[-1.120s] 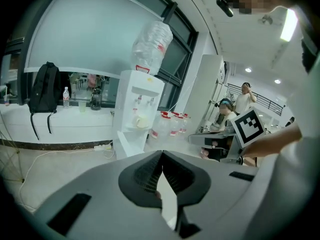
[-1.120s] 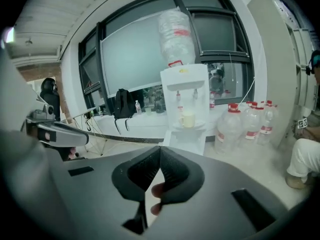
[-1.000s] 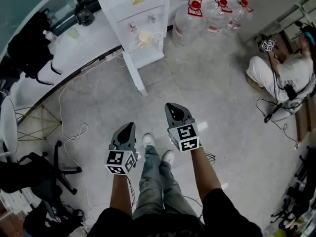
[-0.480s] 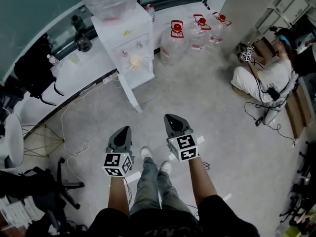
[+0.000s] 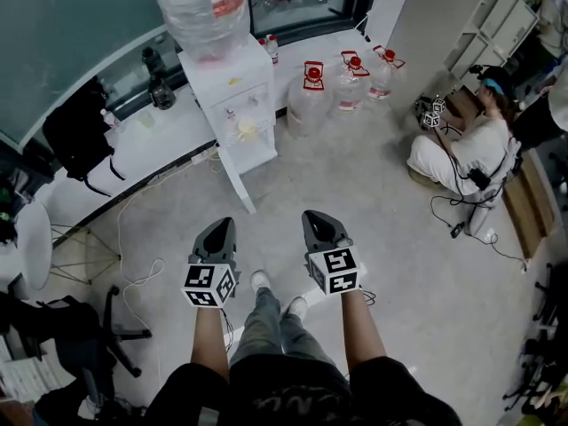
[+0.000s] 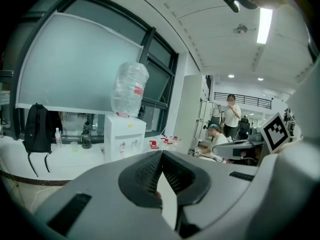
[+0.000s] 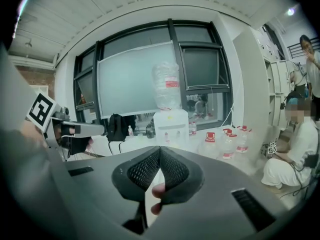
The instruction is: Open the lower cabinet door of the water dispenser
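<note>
The foot of the water dispenser (image 5: 235, 87) shows only in head view

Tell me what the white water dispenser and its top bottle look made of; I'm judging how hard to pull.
White box-shaped water dispenser: probably plastic or painted metal, smooth, matte. Large clear bottle on top: likely plastic, see-through with glints.

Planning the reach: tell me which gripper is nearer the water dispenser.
Left, slightly. The left gripper sits almost straight in front of the water dispenser, well short of it; the right gripper is equally far back but off to its right.
</note>
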Available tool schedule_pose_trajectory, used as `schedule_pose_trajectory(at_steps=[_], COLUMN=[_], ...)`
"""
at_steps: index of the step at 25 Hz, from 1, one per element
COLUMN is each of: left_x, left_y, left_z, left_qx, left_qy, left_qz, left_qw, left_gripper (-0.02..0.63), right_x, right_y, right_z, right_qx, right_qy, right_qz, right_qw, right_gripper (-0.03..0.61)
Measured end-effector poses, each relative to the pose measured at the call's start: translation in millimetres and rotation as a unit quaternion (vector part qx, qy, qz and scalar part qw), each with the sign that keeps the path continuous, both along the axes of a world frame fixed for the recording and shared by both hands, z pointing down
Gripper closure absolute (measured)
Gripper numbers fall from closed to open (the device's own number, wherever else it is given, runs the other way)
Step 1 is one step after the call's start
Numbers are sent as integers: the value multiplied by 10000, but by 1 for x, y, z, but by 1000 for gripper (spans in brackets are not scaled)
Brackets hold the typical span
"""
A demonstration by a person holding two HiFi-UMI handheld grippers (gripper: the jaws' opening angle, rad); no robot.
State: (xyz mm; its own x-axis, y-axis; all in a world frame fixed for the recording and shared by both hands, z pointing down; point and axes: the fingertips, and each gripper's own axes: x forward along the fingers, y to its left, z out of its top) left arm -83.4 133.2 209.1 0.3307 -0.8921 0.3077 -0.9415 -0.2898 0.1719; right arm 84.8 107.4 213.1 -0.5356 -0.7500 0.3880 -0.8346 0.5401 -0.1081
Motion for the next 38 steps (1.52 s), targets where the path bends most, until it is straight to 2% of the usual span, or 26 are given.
schedule_pose_trajectory(at_steps=[5,11,23,38], left_x=[5,-4,3,3], left_y=[13,26,44,55], left_z=[-31,-59,-123,-152], left_qx=[141,245,644,906], left_qy=[-65,64,-89,-260], left_qz=[-69,-347,-399,-349], left_qw=[9999,9991,9971,9949], left_gripper=[601,601,601,601], right_x=[16,24,44,68], right_y=[15,30,58,64], right_z=[-33,-66,-104,-139], right_qx=[132,324,528,863], right_qy=[8,12,80,-19], right_qz=[62,32,-50,179], right_qw=[9999,9995,9986,9961], right_gripper=[565,565,565,565])
